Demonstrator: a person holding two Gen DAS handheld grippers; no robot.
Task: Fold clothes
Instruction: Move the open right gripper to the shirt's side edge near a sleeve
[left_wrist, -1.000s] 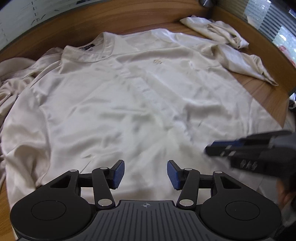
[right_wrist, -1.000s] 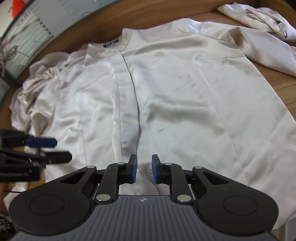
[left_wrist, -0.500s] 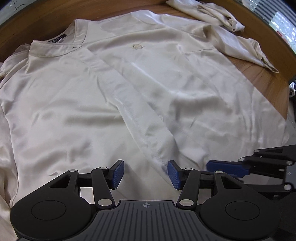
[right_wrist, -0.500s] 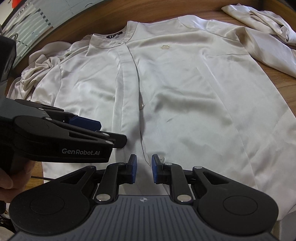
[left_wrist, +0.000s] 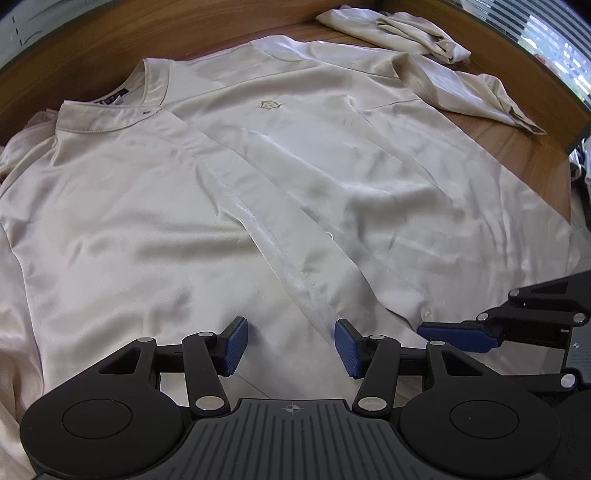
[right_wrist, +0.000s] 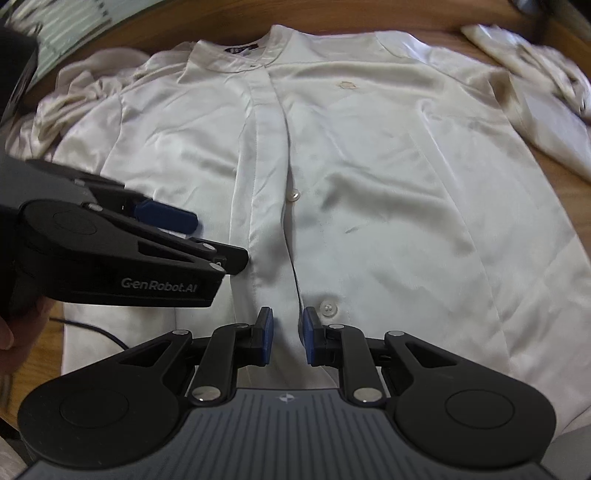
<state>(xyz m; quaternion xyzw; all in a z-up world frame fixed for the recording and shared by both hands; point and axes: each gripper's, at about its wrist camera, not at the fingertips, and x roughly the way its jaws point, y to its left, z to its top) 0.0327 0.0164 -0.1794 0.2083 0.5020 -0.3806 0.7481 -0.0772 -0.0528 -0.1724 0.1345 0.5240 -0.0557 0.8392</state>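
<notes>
A cream button-up shirt (left_wrist: 332, 166) (right_wrist: 388, 184) lies spread front-up on the wooden table (left_wrist: 517, 136), collar (left_wrist: 110, 118) far from me. My left gripper (left_wrist: 290, 345) is open and low over the shirt's lower front, straddling the placket (left_wrist: 266, 236). In the right wrist view the left gripper (right_wrist: 218, 240) hovers over the shirt's left panel. My right gripper (right_wrist: 287, 341) stands open by a narrow gap over the placket at the hem, beside the lowest button (right_wrist: 327, 307). The right gripper (left_wrist: 458, 334) enters the left wrist view from the right, fingertip near that button.
A second cream garment (left_wrist: 406, 29) (right_wrist: 535, 55) lies crumpled at the back right. The shirt's left sleeve (right_wrist: 81, 92) is bunched at the far left, the right sleeve (left_wrist: 480, 96) stretches out right. A dark cable (right_wrist: 92, 328) and a hand (right_wrist: 7, 332) are at the lower left.
Both grippers have come closer to the shirt's lower placket, the left one shifting right toward it. The two grippers now sit close together. Jaw openings are unchanged.
</notes>
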